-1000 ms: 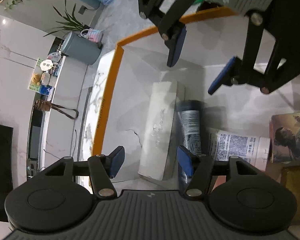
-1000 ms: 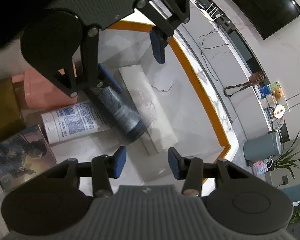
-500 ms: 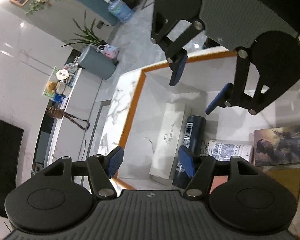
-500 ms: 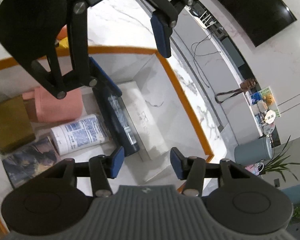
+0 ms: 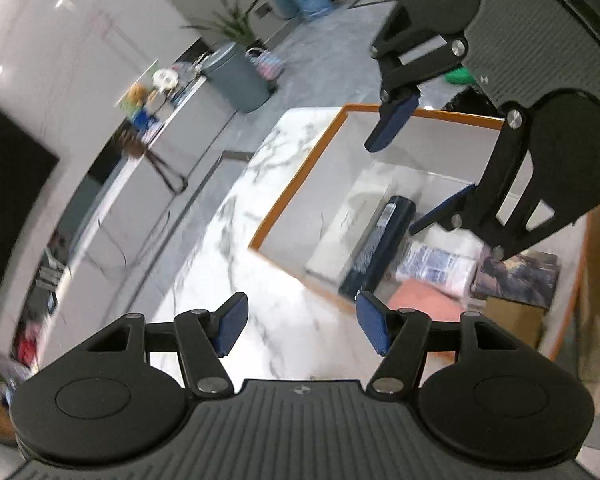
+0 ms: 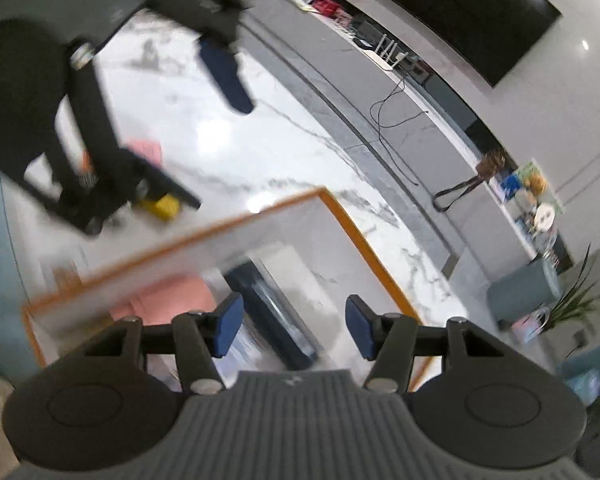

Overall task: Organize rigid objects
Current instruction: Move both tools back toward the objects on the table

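Note:
An orange-rimmed box (image 5: 296, 184) stands on the marble table and also shows in the right wrist view (image 6: 364, 236). Inside lie a long white box (image 5: 340, 236), a dark blue cylinder (image 5: 380, 248) (image 6: 272, 316), a white printed tube (image 5: 440, 264), a pink item (image 5: 416, 300) (image 6: 168, 300), a picture card (image 5: 520, 276) and a brown box (image 5: 512, 316). My left gripper (image 5: 300, 328) is open and empty above the table beside the box. My right gripper (image 6: 292, 328) is open and empty above the box; it also shows in the left wrist view (image 5: 416, 172).
On the marble table (image 6: 260, 152) beyond the box lie a yellow object (image 6: 160, 206) and a pink item (image 6: 144, 150), partly hidden behind my left gripper. A long counter (image 6: 420, 112) with cables, a grey bin (image 5: 236, 76) and plants stand farther off.
Both grippers have lifted up and back out of the box, open and empty throughout. The dark cylinder now lies along the white box, tilted a little from a second ago.

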`<state>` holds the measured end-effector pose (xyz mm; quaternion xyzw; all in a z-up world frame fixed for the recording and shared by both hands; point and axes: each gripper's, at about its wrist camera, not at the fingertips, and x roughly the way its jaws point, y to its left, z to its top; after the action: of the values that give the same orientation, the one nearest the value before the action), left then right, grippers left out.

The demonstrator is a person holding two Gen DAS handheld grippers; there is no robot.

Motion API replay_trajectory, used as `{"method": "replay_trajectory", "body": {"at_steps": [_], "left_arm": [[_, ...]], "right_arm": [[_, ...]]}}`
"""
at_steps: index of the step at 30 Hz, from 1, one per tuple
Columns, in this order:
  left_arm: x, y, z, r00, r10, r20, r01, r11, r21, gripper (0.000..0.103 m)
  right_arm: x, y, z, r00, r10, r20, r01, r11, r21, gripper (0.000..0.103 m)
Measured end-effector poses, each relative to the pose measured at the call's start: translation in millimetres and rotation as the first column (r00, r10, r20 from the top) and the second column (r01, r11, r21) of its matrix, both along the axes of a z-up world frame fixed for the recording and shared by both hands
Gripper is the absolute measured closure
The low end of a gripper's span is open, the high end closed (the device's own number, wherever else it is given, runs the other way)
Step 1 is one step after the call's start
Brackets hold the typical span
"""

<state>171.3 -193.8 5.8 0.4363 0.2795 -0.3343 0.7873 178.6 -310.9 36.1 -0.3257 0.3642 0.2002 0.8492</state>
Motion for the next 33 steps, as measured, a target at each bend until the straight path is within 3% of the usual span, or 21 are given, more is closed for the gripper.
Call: {"method": "replay_trajectory", "body": {"at_steps": [7,12,20,26,31,33], "left_arm": [[-1,43,13,0.991,0.11,-0.073,-0.114,0.992,-0.057,0.03],[-4,73,10,0.974,0.181,-0.133,-0.19,0.98,-0.064,0.032],[-14,112,0,0.956,0.208,-0.205,-0.227,0.972,-0.069,0.032],[-12,125,-26,0.945,0.2,-0.259,-0.222,0.973,-0.057,0.032],[-9,131,-56,0.898,0.227,-0.378,-0.265,0.963,-0.051,0.032],[-11,132,-62,0.891,0.216,-0.398,-0.254,0.966,-0.043,0.031]], "right_arm": [[-1,47,9,0.996,-0.063,-0.069,0.072,0.989,0.133,0.047],[-8,84,2,0.993,-0.032,-0.113,0.049,0.987,0.155,0.048],[-15,138,-23,0.98,0.089,-0.176,-0.08,0.995,0.055,0.048],[-17,161,-50,0.943,0.17,-0.285,-0.19,0.981,-0.042,0.046],[-24,175,-67,0.912,0.212,-0.35,-0.265,0.958,-0.113,0.042],[-27,177,-72,0.897,0.225,-0.381,-0.295,0.946,-0.135,0.04]]}}
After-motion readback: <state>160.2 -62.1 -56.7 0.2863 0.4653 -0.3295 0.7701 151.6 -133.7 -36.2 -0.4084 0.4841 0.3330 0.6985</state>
